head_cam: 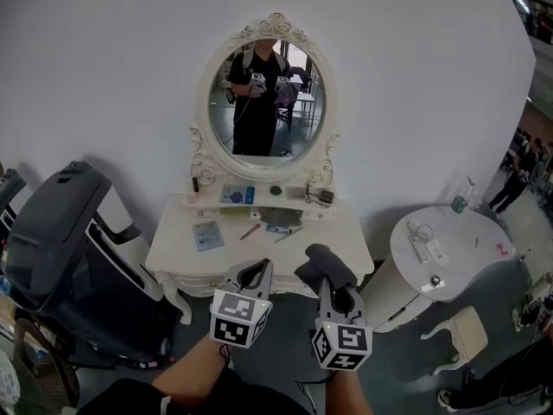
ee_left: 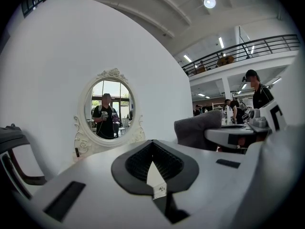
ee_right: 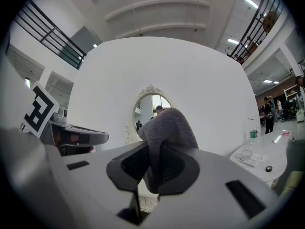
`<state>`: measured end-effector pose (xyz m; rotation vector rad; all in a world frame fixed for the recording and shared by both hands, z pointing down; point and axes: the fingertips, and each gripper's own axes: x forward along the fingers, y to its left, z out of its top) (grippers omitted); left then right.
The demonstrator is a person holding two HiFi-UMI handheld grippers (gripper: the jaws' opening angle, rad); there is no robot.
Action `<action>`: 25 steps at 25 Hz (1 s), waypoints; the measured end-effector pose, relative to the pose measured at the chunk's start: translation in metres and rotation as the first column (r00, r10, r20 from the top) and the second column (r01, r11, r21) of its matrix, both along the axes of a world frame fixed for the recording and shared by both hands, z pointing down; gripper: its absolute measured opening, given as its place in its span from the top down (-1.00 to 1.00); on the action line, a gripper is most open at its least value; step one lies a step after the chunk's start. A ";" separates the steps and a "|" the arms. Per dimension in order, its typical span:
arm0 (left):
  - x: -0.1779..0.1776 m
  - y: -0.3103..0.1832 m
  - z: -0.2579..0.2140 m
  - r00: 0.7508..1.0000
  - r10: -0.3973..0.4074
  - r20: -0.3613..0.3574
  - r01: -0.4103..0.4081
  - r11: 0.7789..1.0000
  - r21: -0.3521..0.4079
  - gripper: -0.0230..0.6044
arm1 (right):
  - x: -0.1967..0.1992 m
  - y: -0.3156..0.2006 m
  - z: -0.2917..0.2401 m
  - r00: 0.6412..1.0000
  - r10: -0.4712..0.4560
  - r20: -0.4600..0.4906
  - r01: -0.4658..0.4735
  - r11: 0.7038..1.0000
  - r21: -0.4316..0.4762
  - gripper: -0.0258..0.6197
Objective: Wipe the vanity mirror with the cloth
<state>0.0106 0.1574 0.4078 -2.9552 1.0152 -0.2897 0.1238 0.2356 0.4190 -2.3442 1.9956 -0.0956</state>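
The step in hand looks like the approach. The right claw (head_cam: 332,290) is clamped on the grey cloth (head_cam: 321,262), which stands up out of it below the vanity mirror (head_cam: 266,102), well short of the glass and out past the front edge of the bench (head_cam: 177,251) under the mirror. The left claw (head_cam: 254,275) is pinched together with nothing in it, just beside the right one and equally far from the mirror. The next move, I judge, calls for lifting the cloth up and forward over the bench until it presses flat on the mirror, ready to sweep.
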 end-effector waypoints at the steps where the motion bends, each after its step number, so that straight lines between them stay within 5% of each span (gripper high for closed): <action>1: 0.003 -0.001 0.000 1.000 0.001 0.003 -0.001 1.000 0.000 0.93 | 0.003 -0.001 0.000 1.000 -0.001 0.003 0.001 1.000 0.000 0.79; 13: 0.026 -0.047 0.013 1.000 0.017 -0.007 -0.017 1.000 -0.015 0.93 | 0.019 -0.044 0.008 1.000 0.004 -0.004 -0.004 1.000 -0.001 0.79; 25: 0.048 -0.173 0.021 0.999 0.011 -0.048 -0.015 0.996 -0.084 0.93 | 0.047 -0.171 -0.005 1.000 0.005 -0.024 -0.005 1.000 -0.004 0.79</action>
